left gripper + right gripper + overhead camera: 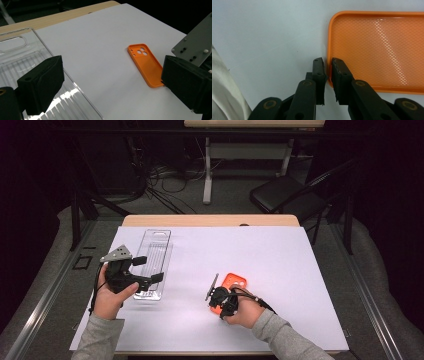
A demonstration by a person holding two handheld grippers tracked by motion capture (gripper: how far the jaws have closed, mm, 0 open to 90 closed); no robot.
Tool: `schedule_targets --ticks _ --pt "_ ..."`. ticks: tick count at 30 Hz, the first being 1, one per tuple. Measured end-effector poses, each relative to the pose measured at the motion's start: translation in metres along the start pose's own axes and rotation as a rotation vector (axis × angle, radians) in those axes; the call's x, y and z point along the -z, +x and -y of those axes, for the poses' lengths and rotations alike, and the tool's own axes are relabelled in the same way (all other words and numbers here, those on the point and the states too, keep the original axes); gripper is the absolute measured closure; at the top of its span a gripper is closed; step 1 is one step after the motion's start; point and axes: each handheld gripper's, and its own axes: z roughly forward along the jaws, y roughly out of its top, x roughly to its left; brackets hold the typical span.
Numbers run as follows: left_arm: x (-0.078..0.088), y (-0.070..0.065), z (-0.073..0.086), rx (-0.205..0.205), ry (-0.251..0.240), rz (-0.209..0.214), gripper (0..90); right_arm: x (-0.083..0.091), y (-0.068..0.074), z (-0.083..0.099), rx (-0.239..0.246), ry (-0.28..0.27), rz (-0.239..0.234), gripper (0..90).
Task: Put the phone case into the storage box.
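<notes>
An orange phone case (pixel 235 281) lies open side up on the white mat, camera holes at its far end (pixel 142 52). My right gripper (pixel 219 295) is at the case's near end. In the right gripper view its jaws (pixel 327 62) straddle the case's rim (pixel 374 50), one outside and one inside, with a narrow gap left, so it is open. My left gripper (pixel 149 269) hovers over the near end of a clear ribbed plastic tray (pixel 155 245). Its jaws (pixel 112 87) stand wide open with nothing between them.
The white mat (pixel 280 255) covers most of the wooden table (pixel 210 220). A black folding chair (pixel 285 195) stands beyond the far right corner. Cables and another table's legs (pixel 207 170) are on the floor behind. The clear tray (pixel 22 57) holds nothing.
</notes>
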Motion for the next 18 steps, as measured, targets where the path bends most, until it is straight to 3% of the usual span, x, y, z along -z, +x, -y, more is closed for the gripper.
schedule_targets --ticks 9,18 --pt "0.0010 0.0006 0.0001 0.004 -0.003 -0.002 4.6 -0.0026 0.0002 -0.0003 0.000 0.005 0.013 87.9" --pt "-0.0004 0.0014 0.0009 0.005 0.001 -0.002 4.6 -0.0029 0.0009 -0.0005 0.006 0.005 0.017 88.6"
